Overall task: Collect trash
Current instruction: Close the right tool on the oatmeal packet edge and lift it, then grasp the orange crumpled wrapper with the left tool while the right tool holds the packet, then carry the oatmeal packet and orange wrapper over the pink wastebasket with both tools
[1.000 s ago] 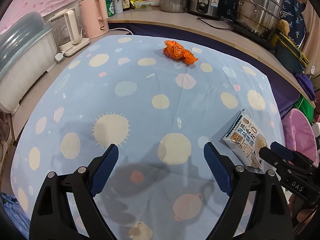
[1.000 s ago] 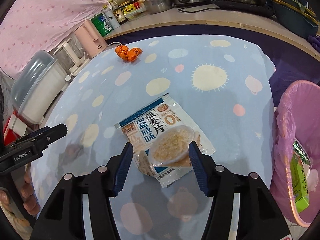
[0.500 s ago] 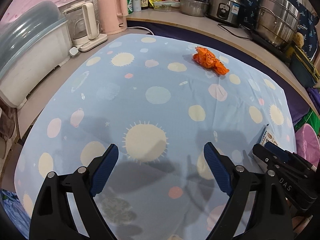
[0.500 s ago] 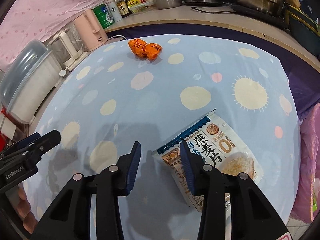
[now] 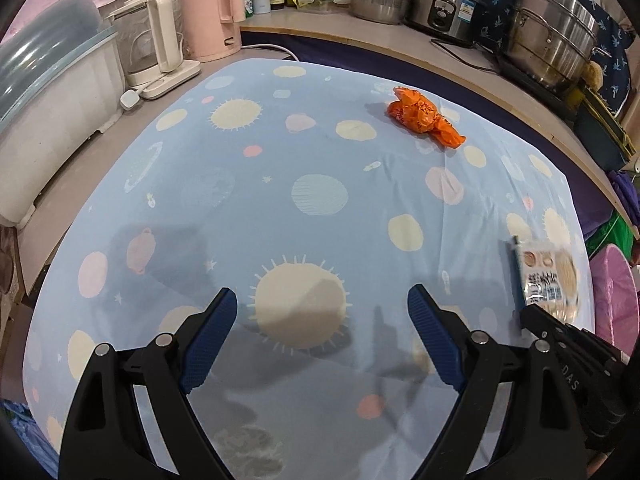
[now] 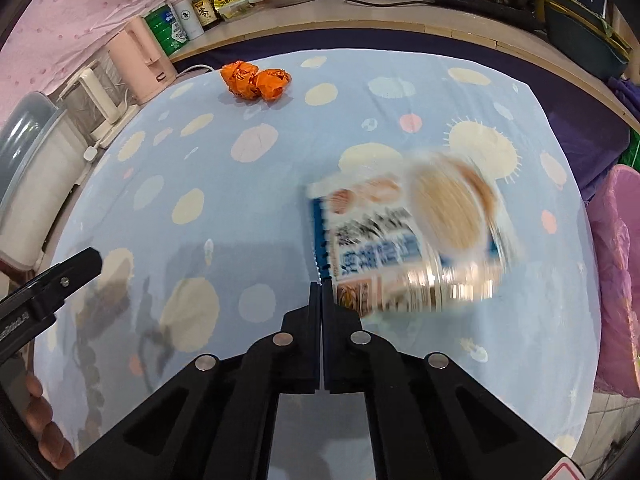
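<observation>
My right gripper [image 6: 321, 292] is shut on the corner of an oatmeal snack packet [image 6: 412, 236], white and blue, blurred and lifted above the cloth. The packet [image 5: 548, 276] and the right gripper [image 5: 560, 344] also show at the right of the left wrist view. My left gripper [image 5: 322, 312] is open and empty above the blue spotted tablecloth [image 5: 280, 208]. A crumpled orange wrapper [image 5: 424, 120] lies at the far side of the table, also seen in the right wrist view [image 6: 256, 80]. A pink-lined trash bin [image 6: 616, 280] stands at the table's right edge.
Kettles [image 5: 160, 40], a pink jug [image 5: 208, 20], bottles, pots and a rice cooker [image 5: 448, 4] line the counter behind. A white lidded tub [image 5: 48, 112] stands at the left. The left gripper's arm [image 6: 48, 284] shows at the left of the right wrist view.
My right gripper has closed on the packet's corner and lifted it, swinging it right. My left gripper has drifted left, staying open.
</observation>
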Demonstrator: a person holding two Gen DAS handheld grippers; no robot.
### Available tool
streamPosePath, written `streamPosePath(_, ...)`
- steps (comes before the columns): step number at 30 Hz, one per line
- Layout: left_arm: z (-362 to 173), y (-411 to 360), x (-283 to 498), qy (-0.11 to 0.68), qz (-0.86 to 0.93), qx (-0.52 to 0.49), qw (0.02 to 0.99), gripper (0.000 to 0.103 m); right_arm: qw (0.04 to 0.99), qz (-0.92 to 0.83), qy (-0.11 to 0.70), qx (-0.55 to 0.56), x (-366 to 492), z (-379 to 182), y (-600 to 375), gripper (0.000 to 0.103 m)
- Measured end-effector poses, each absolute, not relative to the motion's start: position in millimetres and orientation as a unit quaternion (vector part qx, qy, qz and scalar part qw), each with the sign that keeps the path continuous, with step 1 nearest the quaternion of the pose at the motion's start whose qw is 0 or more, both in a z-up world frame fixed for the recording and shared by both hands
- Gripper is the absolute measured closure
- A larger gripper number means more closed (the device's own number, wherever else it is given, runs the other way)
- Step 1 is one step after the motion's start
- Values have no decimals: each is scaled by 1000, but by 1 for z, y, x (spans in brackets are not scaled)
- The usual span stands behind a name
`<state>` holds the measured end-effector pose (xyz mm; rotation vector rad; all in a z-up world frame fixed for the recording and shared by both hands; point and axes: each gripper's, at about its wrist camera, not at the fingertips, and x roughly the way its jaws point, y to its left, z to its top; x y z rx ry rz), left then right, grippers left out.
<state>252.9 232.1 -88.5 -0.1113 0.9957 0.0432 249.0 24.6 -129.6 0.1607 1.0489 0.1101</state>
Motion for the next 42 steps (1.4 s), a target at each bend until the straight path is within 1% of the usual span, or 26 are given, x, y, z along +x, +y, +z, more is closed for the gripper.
streamPosePath(7, -83, 205, 276, 472, -18, -48, 880, 20, 881, 35, 464, 87, 229, -93, -8, 102)
streamPosePath(11, -77, 183, 309, 461, -39, -56, 885, 15, 888, 12, 450, 96, 228, -81, -30, 102)
streamPosePath(18, -81, 146, 396, 447, -25, -56, 893, 12, 888, -9, 449, 100, 246, -82, -54, 102)
streamPosePath(21, -91, 145, 433, 450, -1, -56, 891, 12, 886, -10, 451, 104, 255, -87, -59, 102)
streamPosePath(25, -108, 153, 466, 467, 10, -85, 880, 13, 884, -5, 454, 109, 262, -93, -63, 102)
streamPosePath(26, -112, 154, 471, 468, 8, -92, 879, 14, 884, -4, 455, 111, 265, -94, -64, 102)
streamPosePath(27, -114, 155, 473, 470, 5, -96, 877, 22, 883, -2, 456, 111, 267, -96, -64, 102)
streamPosePath(28, -116, 154, 476, 472, -1, -98, 876, 37, 883, -2, 456, 111, 268, -97, -65, 102)
streamPosePath(29, -118, 153, 478, 476, -8, -98, 874, 43, 882, 0, 457, 112, 269, -99, -65, 102)
streamPosePath(30, -120, 153, 479, 481, -17, -101, 871, 56, 882, 1, 458, 113, 270, -100, -65, 102)
streamPosePath(31, -120, 152, 478, 481, -22, -103, 871, 67, 881, 2, 458, 113, 271, -101, -65, 102)
streamPosePath(36, -105, 151, 453, 467, -29, -89, 879, 72, 883, 8, 454, 117, 267, -97, -68, 102)
streamPosePath(42, -67, 148, 384, 452, -51, -67, 888, 72, 892, 17, 434, 123, 245, -71, -75, 102)
